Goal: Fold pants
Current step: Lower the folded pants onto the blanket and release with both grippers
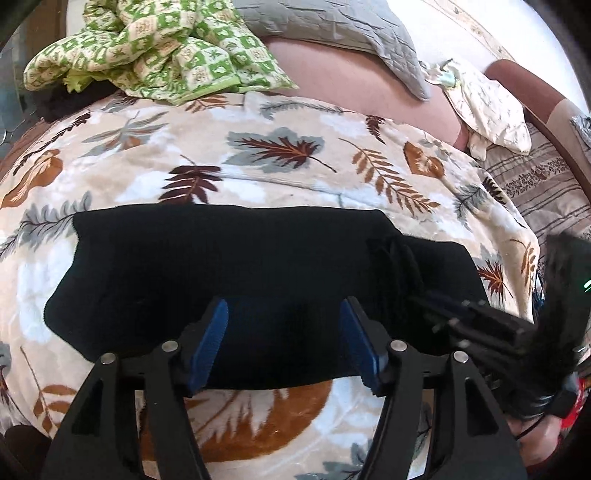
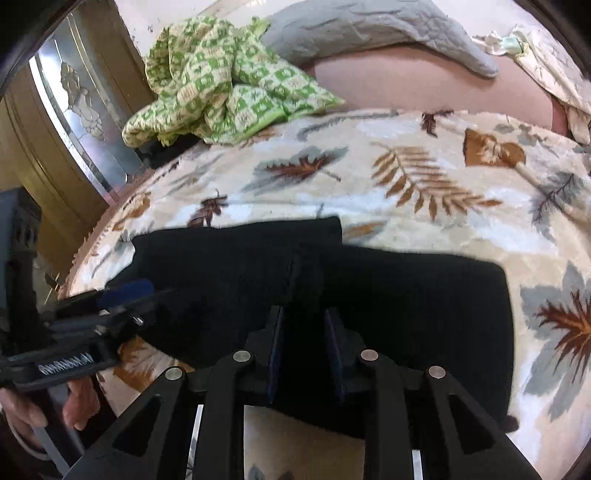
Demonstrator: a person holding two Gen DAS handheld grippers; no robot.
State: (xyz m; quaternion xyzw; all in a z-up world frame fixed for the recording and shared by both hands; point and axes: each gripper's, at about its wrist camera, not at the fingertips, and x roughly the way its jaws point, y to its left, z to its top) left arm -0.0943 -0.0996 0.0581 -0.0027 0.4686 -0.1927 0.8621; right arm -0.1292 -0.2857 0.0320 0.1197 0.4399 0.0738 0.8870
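Black pants [image 1: 236, 280] folded flat on leaf-print blanket [image 1: 258, 155], centre of bed. Left gripper [image 1: 283, 325] over near hem at 6 o'clock, jaws spread wide, grasping nothing. Right gripper [image 2: 303, 325] low over pants, jaws narrow; grasp impossible to tell. Green quilt [image 2: 218, 81] at 11 o'clock, grey pillow [image 2: 369, 29] at 12.
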